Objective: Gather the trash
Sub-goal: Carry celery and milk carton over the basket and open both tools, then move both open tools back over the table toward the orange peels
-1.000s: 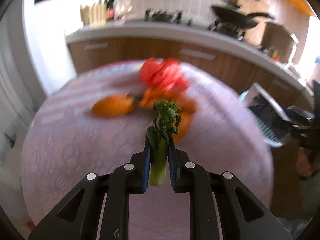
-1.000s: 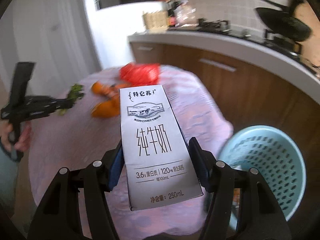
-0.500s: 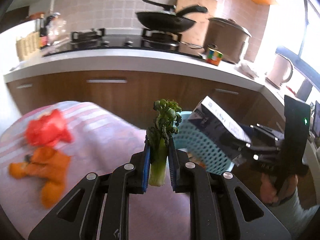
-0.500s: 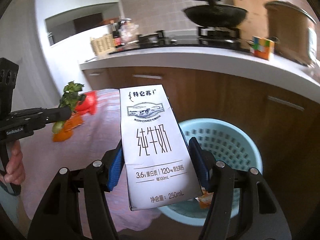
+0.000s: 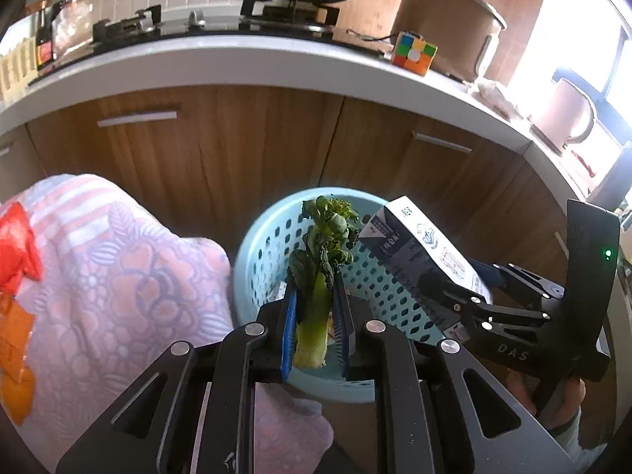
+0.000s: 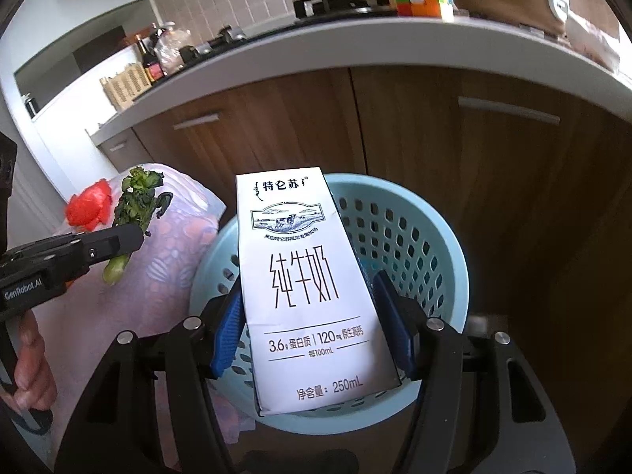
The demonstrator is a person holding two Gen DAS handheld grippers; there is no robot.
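Note:
My left gripper (image 5: 314, 304) is shut on a green vegetable stalk (image 5: 316, 276) and holds it above the near rim of a light blue perforated bin (image 5: 256, 260). My right gripper (image 6: 308, 296) is shut on a white 250 mL milk carton (image 6: 304, 276) and holds it over the same bin (image 6: 434, 245). The left wrist view shows the carton (image 5: 418, 252) tilted over the bin's right side. The right wrist view shows the left gripper (image 6: 98, 245) with the stalk (image 6: 130, 213) at the left, over the table edge.
A table with a pink patterned cloth (image 5: 118, 276) stands left of the bin, with red (image 5: 15, 245) and orange (image 5: 15, 339) scraps on it. Brown cabinets (image 5: 237, 150) and a white counter (image 5: 276, 63) with a colour cube (image 5: 414, 51) stand behind the bin.
Both grippers have swung from over the table towards the blue bin and closer to it. The stalk and the carton are still held.

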